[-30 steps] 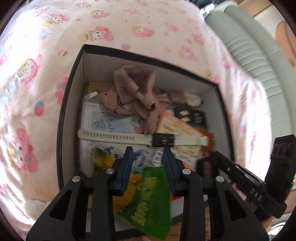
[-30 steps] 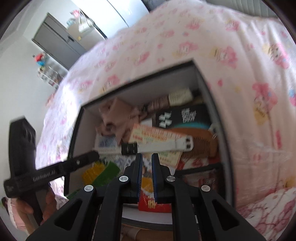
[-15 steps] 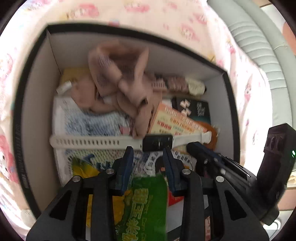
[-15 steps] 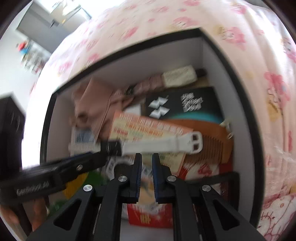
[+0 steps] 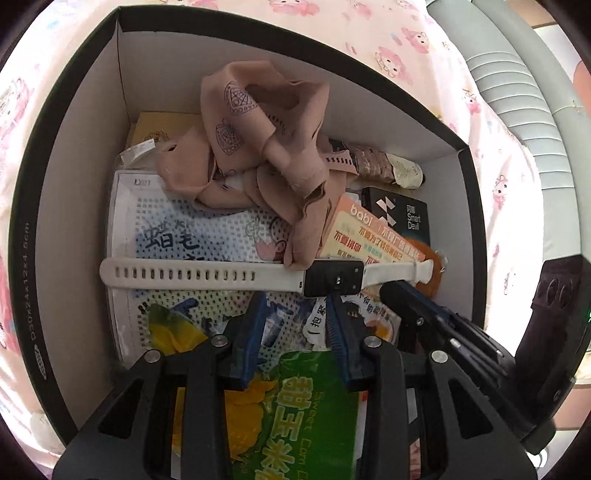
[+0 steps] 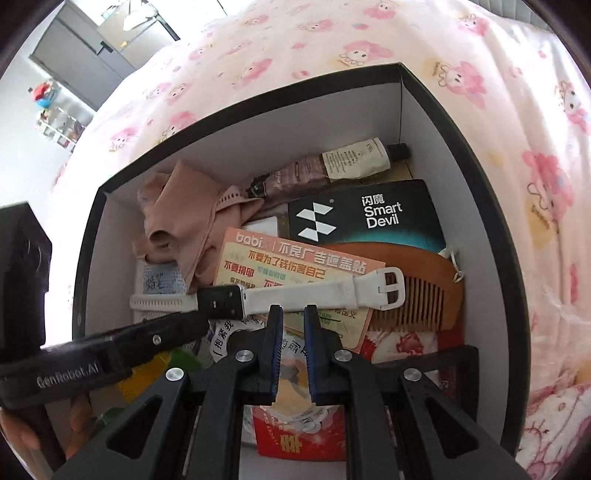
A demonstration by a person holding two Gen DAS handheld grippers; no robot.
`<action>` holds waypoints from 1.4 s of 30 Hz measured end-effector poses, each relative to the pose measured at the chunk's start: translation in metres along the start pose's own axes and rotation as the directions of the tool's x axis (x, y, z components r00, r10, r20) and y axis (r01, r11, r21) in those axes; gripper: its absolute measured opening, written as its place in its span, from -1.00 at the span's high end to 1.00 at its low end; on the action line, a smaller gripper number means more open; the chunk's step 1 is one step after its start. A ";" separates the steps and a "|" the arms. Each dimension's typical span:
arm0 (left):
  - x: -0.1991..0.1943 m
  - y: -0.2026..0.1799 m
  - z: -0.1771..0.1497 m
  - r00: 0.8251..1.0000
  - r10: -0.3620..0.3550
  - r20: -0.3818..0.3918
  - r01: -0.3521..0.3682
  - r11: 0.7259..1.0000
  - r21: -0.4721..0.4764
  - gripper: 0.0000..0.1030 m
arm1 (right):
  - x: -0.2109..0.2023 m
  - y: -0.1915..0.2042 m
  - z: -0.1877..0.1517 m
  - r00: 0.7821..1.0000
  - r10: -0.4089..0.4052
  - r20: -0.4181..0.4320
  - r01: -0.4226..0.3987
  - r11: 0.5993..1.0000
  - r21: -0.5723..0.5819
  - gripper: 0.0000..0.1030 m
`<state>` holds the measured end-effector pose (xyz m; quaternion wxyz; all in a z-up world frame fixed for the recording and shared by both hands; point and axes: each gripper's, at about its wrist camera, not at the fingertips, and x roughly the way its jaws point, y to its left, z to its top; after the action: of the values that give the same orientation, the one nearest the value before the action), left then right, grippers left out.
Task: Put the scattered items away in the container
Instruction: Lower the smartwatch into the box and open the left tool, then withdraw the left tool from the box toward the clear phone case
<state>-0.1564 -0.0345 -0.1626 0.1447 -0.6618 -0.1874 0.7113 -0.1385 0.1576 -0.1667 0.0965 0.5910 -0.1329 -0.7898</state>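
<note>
A black box (image 5: 258,29) with white inner walls sits on the bed, holding several items. A white-strapped watch (image 5: 192,275) lies across a pink cloth (image 5: 266,147), an orange card (image 6: 295,258), a wooden comb (image 6: 413,295) and a black Smart Devil pack (image 6: 369,218). My left gripper (image 5: 295,299) hangs inside the box just short of the watch, shut on a green and yellow corn snack packet (image 5: 317,413). My right gripper (image 6: 293,310) is shut with nothing between its tips, above a red packet (image 6: 295,443). Its tip (image 5: 388,291) is near the watch buckle.
The box (image 6: 258,99) rests on a pink cartoon-print bedsheet (image 6: 332,48). A grey-green ribbed bolster (image 5: 517,92) runs along the bed's far right. A cream tube (image 6: 351,158) lies by the box's back wall. A hand (image 6: 22,435) grips the left tool. A grey wardrobe (image 6: 74,55) stands far off.
Both grippers have sunk toward the box, which now fills both views. The green packet stays in the left jaws. The right gripper's tip has come in beside the watch.
</note>
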 end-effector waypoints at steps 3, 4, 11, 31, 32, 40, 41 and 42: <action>-0.007 -0.001 -0.004 0.999 0.028 0.037 -0.029 1.000 0.011 0.36 | -0.005 -0.001 -0.001 1.000 -0.024 0.009 0.023 1.000 0.007 0.82; -0.011 -0.001 0.001 0.997 0.040 0.059 -0.041 0.999 0.023 0.36 | -0.008 0.000 -0.002 0.999 -0.042 0.020 0.042 0.999 0.001 0.82; -0.055 -0.036 -0.026 0.974 -0.026 0.223 -0.020 0.979 0.204 0.33 | -0.043 0.011 -0.020 0.996 -0.020 0.091 0.023 0.999 -0.034 0.80; -0.140 -0.038 -0.114 0.888 0.007 0.460 -0.118 0.970 0.213 0.29 | -0.111 0.097 -0.053 0.978 0.075 0.197 -0.021 0.965 -0.261 0.69; -0.145 -0.033 -0.117 0.885 0.013 0.464 -0.120 0.972 0.200 0.29 | -0.111 0.104 -0.055 0.978 0.091 0.189 -0.036 0.960 -0.278 0.69; -0.176 0.032 -0.131 0.866 0.088 0.492 -0.136 0.989 0.061 0.32 | -0.093 0.181 -0.070 0.980 0.125 0.153 -0.049 0.903 -0.428 0.69; -0.180 0.043 -0.132 0.867 0.092 0.490 -0.127 0.991 0.038 0.32 | -0.088 0.190 -0.069 0.982 0.129 0.135 -0.058 0.898 -0.437 0.69; -0.184 0.054 -0.133 0.864 0.096 0.493 -0.119 0.993 0.017 0.32 | -0.084 0.201 -0.069 0.984 0.130 0.121 -0.063 0.890 -0.451 0.69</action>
<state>-0.0066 -0.1557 -0.0315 0.0679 -0.4649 -0.1643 0.8673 -0.0496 -0.0132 -0.0440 0.2581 0.4859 0.0154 -0.8349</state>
